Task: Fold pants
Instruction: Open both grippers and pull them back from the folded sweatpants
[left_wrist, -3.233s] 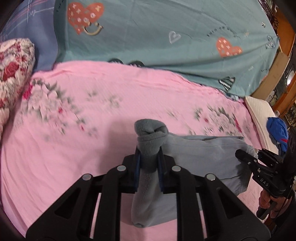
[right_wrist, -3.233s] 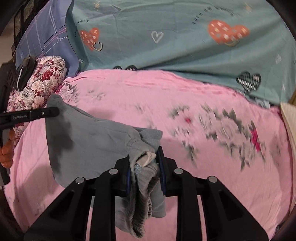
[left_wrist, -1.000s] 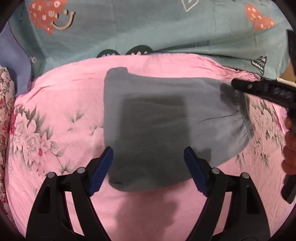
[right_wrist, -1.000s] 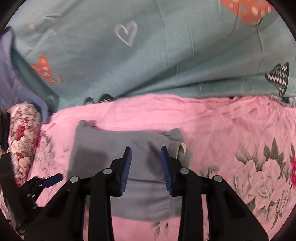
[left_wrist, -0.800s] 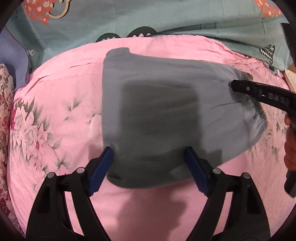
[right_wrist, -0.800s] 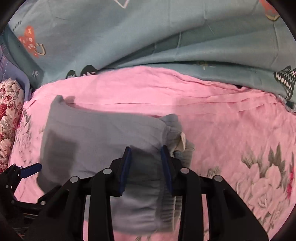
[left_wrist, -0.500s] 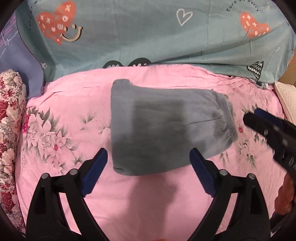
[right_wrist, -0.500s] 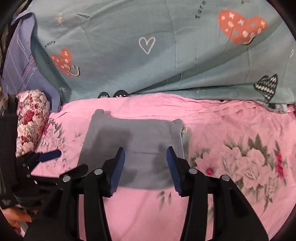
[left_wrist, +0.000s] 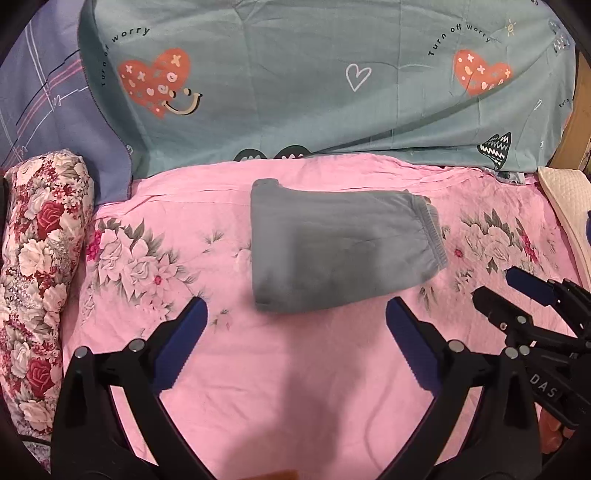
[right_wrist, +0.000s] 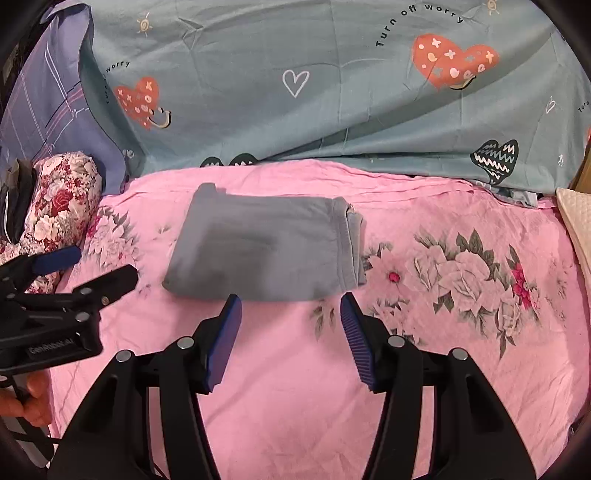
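The grey pants (left_wrist: 340, 247) lie folded in a flat rectangle on the pink floral bedsheet (left_wrist: 295, 387), waistband to the right; they also show in the right wrist view (right_wrist: 266, 247). My left gripper (left_wrist: 295, 314) is open and empty, just short of the pants' near edge. My right gripper (right_wrist: 290, 304) is open and empty, close to the near edge of the pants. Each gripper shows in the other's view: the right one at the right (left_wrist: 498, 288), the left one at the left (right_wrist: 99, 269).
A teal blanket (left_wrist: 314, 85) with hearts lies along the far side of the bed. A floral pillow (left_wrist: 40, 258) lies at the left. A cream cushion (left_wrist: 569, 206) sits at the right edge. A purple sheet (right_wrist: 48, 96) is at the far left.
Both grippers let go of the pants and pulled back toward me. The pants now lie folded flat on the sheet, farther from both cameras.
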